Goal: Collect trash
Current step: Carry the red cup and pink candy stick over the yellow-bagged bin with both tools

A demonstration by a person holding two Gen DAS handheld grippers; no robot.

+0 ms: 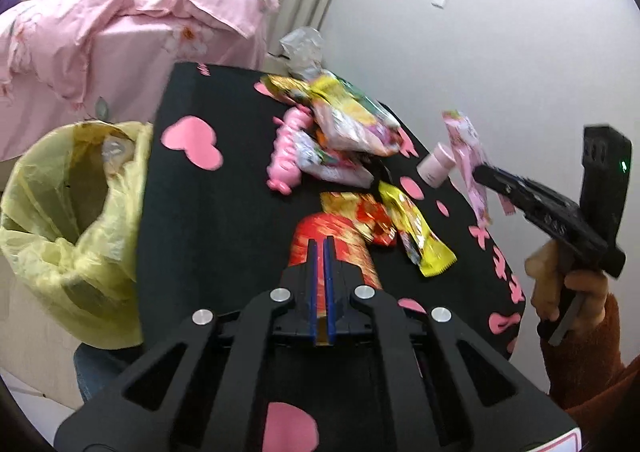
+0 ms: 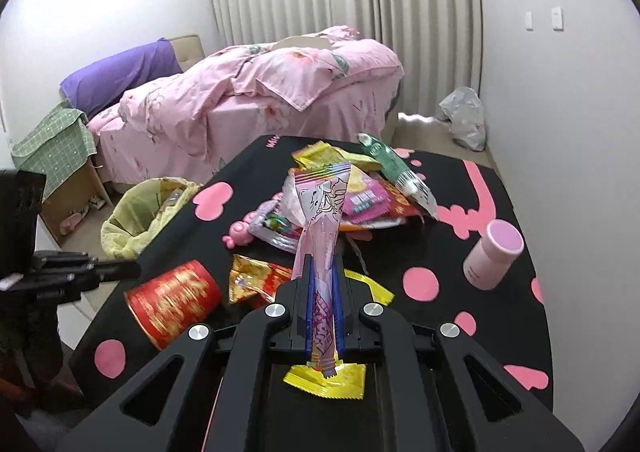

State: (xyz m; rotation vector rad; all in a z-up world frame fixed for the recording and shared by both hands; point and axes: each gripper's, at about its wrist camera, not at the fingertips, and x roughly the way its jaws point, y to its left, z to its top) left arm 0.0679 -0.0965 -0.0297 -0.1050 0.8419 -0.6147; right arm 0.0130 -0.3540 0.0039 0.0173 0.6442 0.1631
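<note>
My right gripper (image 2: pixel 322 264) is shut on a long pink snack wrapper (image 2: pixel 322 211) and holds it upright above the black table (image 2: pixel 496 292); the wrapper also shows in the left wrist view (image 1: pixel 466 147). My left gripper (image 1: pixel 320 242) is shut, empty, just above a red-and-gold paper cup (image 1: pixel 340 248) lying on its side; the cup also shows in the right wrist view (image 2: pixel 172 302). A bin with a yellow bag (image 1: pixel 72 211) stands left of the table. Several wrappers (image 1: pixel 348 123) lie piled at the far side.
A pink bottle (image 2: pixel 494 254) stands at the table's right. A pink pig toy (image 1: pixel 286 149), a yellow wrapper (image 1: pixel 420 232) and a red-gold wrapper (image 1: pixel 360 215) lie mid-table. A bed with a pink quilt (image 2: pixel 260 91) is beyond. A white wall is at the right.
</note>
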